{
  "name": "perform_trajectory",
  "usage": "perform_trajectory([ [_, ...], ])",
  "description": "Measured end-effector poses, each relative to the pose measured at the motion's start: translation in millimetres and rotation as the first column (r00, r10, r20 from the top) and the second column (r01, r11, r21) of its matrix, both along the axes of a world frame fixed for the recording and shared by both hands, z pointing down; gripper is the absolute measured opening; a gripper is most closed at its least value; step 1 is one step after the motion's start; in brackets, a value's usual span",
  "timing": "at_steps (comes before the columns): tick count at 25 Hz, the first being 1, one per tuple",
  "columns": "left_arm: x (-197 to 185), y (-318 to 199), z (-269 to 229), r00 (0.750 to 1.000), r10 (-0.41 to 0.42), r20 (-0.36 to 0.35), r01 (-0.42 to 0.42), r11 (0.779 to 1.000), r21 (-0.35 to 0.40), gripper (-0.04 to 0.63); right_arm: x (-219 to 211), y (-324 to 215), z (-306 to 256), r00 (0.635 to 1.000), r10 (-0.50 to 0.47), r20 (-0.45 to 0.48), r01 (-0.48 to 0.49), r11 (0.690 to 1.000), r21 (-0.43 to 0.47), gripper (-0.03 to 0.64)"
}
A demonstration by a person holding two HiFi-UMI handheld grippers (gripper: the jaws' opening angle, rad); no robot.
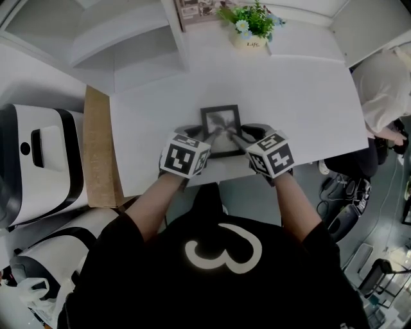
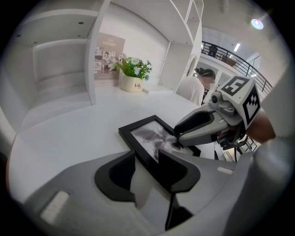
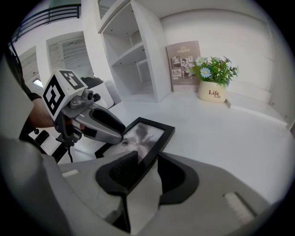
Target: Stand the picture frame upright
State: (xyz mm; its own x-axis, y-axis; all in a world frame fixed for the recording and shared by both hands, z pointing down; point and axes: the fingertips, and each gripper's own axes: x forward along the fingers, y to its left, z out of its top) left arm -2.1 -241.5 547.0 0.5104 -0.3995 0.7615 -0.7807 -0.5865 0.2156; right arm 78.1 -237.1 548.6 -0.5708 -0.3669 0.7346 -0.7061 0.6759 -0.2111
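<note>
A black picture frame [image 1: 221, 125] with a grey print lies flat on the white table [image 1: 302, 109], close to its near edge. My left gripper [image 1: 210, 133] reaches in from the frame's left side. In the left gripper view, the left gripper [image 2: 146, 161] has the frame [image 2: 146, 133] rim between its jaws, which stand wide and do not clamp it. My right gripper [image 1: 235, 136] comes in from the right. In the right gripper view, the right gripper [image 3: 147, 163] straddles the frame [image 3: 148, 134] edge, with a gap beside the rim. Both grippers' tips rest over the picture.
A potted plant [image 1: 252, 26] and a leaning brochure [image 1: 196, 13] stand at the table's far side, beside white shelves [image 1: 128, 45]. A person [image 1: 385, 90] sits at the right. White machines [image 1: 38, 160] and a cardboard-coloured panel [image 1: 99, 148] flank the table's left.
</note>
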Motion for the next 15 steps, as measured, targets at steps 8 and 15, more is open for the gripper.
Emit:
perform_trajectory([
  [8,-2.1,37.1,0.6,1.0,-0.016,-0.006,0.016,1.0,0.005,0.164,-2.1,35.4,0.9,1.0,-0.023,-0.015,0.023,1.0,-0.001,0.143],
  [15,-4.2,70.4,-0.4,0.999,-0.028,-0.018,0.028,1.0,0.011,0.164,-4.1,67.9,-0.2,1.0,-0.027,-0.007,0.027,1.0,0.002,0.143],
])
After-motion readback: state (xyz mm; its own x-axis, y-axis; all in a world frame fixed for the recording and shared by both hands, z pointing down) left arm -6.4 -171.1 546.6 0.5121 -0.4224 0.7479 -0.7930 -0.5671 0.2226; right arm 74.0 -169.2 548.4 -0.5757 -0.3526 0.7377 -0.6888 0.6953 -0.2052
